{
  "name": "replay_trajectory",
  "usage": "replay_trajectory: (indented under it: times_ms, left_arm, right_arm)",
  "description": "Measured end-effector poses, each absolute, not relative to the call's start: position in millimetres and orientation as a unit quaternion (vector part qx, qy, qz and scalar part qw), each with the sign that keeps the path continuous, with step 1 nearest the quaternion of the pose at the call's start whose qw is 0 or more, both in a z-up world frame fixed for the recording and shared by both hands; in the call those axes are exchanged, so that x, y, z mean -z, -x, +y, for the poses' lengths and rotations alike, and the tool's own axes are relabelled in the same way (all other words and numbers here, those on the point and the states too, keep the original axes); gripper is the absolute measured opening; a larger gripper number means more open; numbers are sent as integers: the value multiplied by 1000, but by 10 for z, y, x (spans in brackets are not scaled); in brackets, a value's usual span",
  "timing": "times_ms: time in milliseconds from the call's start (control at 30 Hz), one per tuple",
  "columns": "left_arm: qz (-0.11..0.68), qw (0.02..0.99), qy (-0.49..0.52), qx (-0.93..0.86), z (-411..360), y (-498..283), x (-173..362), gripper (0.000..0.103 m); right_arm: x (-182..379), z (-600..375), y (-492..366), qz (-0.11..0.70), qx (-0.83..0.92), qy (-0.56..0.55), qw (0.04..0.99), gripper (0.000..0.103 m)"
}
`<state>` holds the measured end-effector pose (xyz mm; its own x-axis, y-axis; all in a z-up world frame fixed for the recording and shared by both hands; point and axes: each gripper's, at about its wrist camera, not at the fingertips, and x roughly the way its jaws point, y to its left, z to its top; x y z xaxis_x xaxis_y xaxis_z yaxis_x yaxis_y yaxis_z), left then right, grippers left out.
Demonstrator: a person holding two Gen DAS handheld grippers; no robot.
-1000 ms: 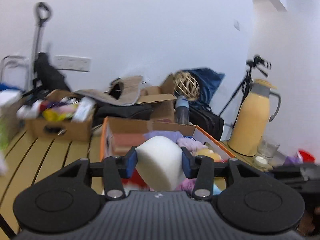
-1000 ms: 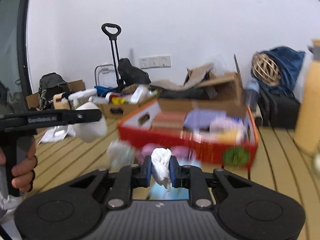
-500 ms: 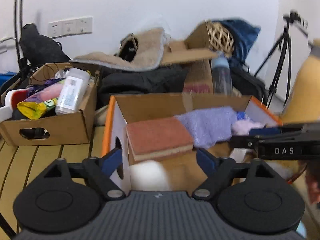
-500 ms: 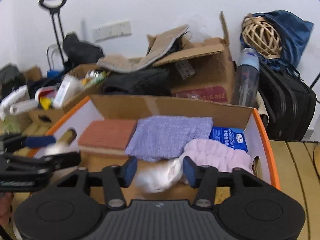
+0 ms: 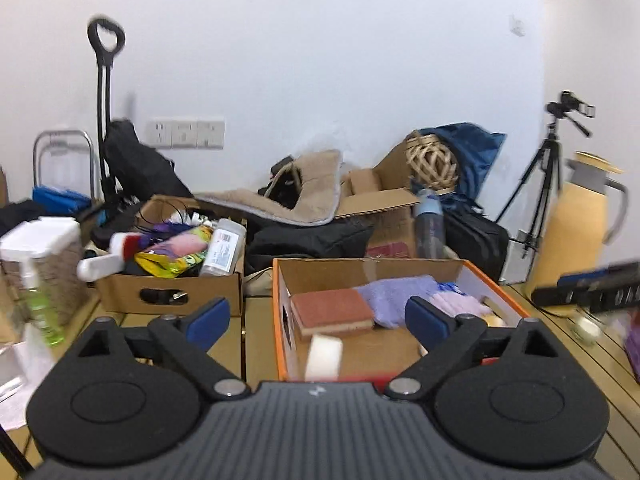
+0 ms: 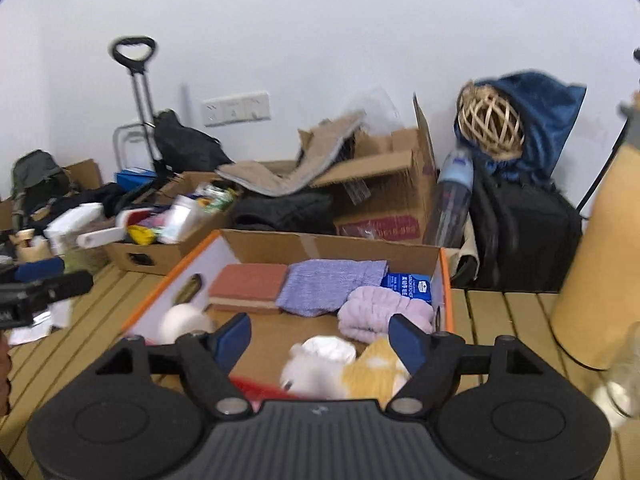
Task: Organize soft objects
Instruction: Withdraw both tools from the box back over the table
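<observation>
ok, both tongs empty now: left gripper (image 5: 318, 320) has just been opening and stands wide with nothing between the pads, right gripper (image 6: 320, 338) likewise has just opened, jaws apart, nothing gripped. white sponge (image 5: 324, 357) sits in the orange-edged box (image 5: 486, 278) at its near left corner, against the left wall. white cloth (image 6: 320, 360) lies loose at the near edge toward the right, touching a yellow plush thing (image 6: 372, 372). further in: red-brown sponge (image 6: 248, 282) at the far left, purple towel (image 6: 332, 284) mid far wall, pink headband (image 6: 384, 312) by the right wall. my read: all light, squashy, non-slip, nothing fragile. sponges spring back, so pinch across the short sides; cloths go limp, so take a bunched fold near the middle. box sits on the slatted bench (image 6: 500, 312).
</observation>
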<state>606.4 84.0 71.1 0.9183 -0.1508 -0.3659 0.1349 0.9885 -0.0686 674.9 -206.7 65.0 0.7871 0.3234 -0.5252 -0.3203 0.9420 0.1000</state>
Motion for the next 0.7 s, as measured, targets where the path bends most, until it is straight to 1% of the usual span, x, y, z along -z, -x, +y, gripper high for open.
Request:
replay_trajectory:
  times_ms: [33, 100, 233, 367, 467, 533, 633, 700]
  left_arm:
    - [179, 981, 18, 77, 840, -5852, -726, 99]
    - [160, 983, 15, 84, 856, -5465, -718, 101]
    - [155, 985, 9, 81, 847, -4713, -641, 102]
    - [149, 985, -12, 89, 782, -3939, -526, 103]
    - [137, 988, -20, 72, 744, -3433, -456, 103]
    - [134, 989, -4, 65, 768, -3128, -420, 103]
    - [137, 988, 22, 61, 817, -2813, -388, 103]
    - [139, 988, 24, 59, 819, -2657, -385, 103]
  right_arm:
    - [-705, -2086, -6527, 267, -175, 2, 948, 79]
    - [-750, -2098, -6110, 245, -183, 16, 952, 85]
    - [-694, -2075, -5341, 208, -188, 32, 959, 87]
    - [-510, -2038, -4666, 187, -174, 39, 966, 88]
    - [-352, -2046, -4212, 191, -168, 27, 967, 88]
    - [-265, -2106, -3924, 197, -156, -3, 968, 88]
    - [-189, -2179, -3553, 210, -150, -40, 965, 88]
    - [-180, -2161, -3351, 211, -164, -38, 963, 89]
